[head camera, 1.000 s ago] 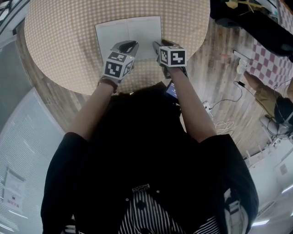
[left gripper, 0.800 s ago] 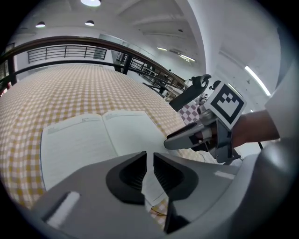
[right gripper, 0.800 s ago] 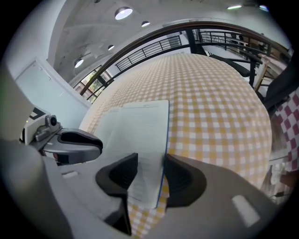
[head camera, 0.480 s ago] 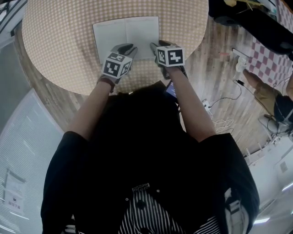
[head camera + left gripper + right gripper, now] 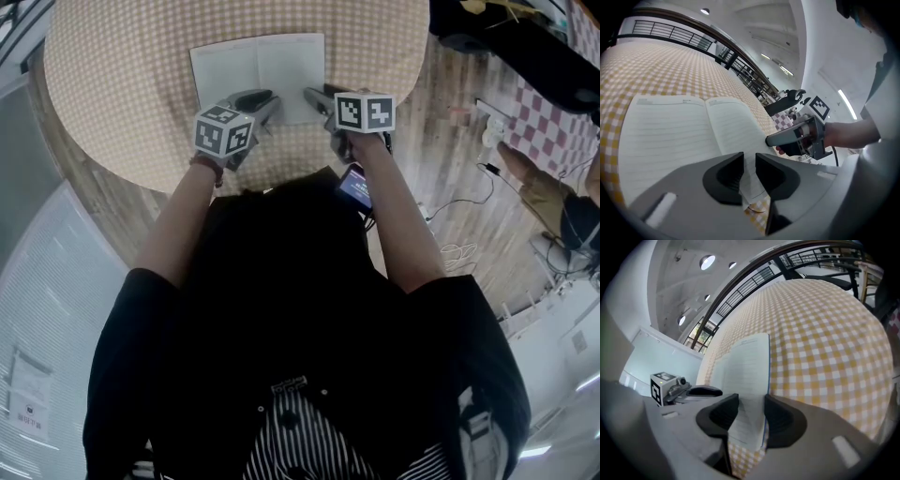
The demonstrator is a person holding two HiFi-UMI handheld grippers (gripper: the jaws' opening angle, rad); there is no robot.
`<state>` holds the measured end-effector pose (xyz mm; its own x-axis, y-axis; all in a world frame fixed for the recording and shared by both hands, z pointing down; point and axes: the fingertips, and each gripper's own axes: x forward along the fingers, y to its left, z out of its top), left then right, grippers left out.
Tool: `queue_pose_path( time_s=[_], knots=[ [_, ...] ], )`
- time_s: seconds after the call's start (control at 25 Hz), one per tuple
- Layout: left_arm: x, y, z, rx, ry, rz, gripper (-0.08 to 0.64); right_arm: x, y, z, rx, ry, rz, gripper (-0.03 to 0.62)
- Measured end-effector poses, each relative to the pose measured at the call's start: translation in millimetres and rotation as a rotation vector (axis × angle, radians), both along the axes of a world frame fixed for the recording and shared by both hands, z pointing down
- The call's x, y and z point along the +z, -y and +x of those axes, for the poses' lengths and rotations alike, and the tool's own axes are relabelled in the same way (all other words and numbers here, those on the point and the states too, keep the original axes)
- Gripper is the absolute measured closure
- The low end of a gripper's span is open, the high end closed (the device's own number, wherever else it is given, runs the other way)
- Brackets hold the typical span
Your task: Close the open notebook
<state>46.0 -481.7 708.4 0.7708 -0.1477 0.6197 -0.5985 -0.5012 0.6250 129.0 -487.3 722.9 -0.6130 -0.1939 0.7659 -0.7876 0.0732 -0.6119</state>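
On the checked surface [image 5: 112, 94] the notebook [image 5: 258, 66] lies open and flat. The left tool [image 5: 749, 161] is narrowed over its near edge, while the right tool [image 5: 751, 408] stands wider, astride the right page. Pinching a single sheet instead of the cover could crease or tear it.

1. The black top [image 5: 309, 309] has short sleeves.
2. Below the top is a black-and-white striped garment [image 5: 291, 450].
3. Beyond the top's left sleeve, the left gripper [image 5: 255, 97] has a pale grey shell, dark jaw pads and a white marker cube [image 5: 223, 130] with black squares.
4. Beyond the top's right sleeve, the right gripper [image 5: 319, 95] has the same grey build and cube.
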Motion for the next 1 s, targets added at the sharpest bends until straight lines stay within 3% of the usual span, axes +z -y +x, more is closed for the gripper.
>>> queue_pose_path(
  time_s=[0.24,0.44,0.6,0.68,0.88,1.0],
  knots=[
    [-12,3,-9,-0.065,-0.104,-0.016,0.483,-38,4,-16,-0.047,0.121,0.035,0.428],
    [-24,0,-35,-0.098,-0.016,0.006,0.545,-72,6,-47,-0.090,0.195,0.051,0.437],
    [-57,9,-53,-0.261,-0.154,0.000,0.551,-110,10,-85,-0.106,0.349,0.071,0.454],
    [-61,14,-69,-0.314,-0.184,-0.004,0.557,-119,8,-107,-0.118,0.405,0.074,0.454],
    [-70,21,-102,-0.350,-0.216,0.022,0.557,-116,2,-154,-0.140,0.428,0.072,0.454],
    [-76,27,-120,-0.416,-0.254,0.018,0.557,-114,-5,-179,-0.222,0.388,0.098,0.454]
  ],
)
